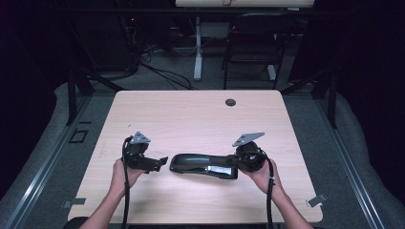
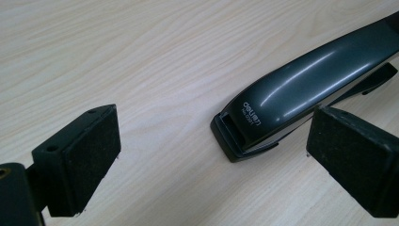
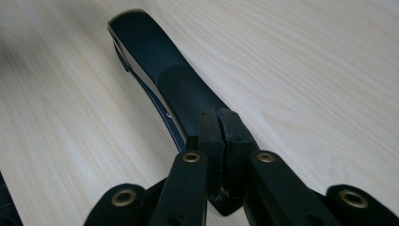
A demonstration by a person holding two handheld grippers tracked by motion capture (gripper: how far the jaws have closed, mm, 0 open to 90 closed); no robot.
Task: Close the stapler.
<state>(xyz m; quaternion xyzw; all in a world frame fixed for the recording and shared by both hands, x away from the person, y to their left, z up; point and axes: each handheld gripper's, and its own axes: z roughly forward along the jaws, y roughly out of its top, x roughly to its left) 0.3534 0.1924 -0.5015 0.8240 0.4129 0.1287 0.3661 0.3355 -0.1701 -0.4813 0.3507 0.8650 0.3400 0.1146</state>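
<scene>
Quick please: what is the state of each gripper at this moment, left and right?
Left gripper: open, holding nothing, jaws apart near the front end of the stapler.
Right gripper: jaws shut together, resting over the stapler's rear end; a grip cannot be told.

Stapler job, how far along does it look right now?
Early. The stapler lies flat on the table. The right gripper has its jaws closed together, resting on top of the stapler's rear end, perhaps pressing it. The left gripper is open, jaws either side of the stapler's front end, not touching. Gripping that front end looks left to do.
</scene>
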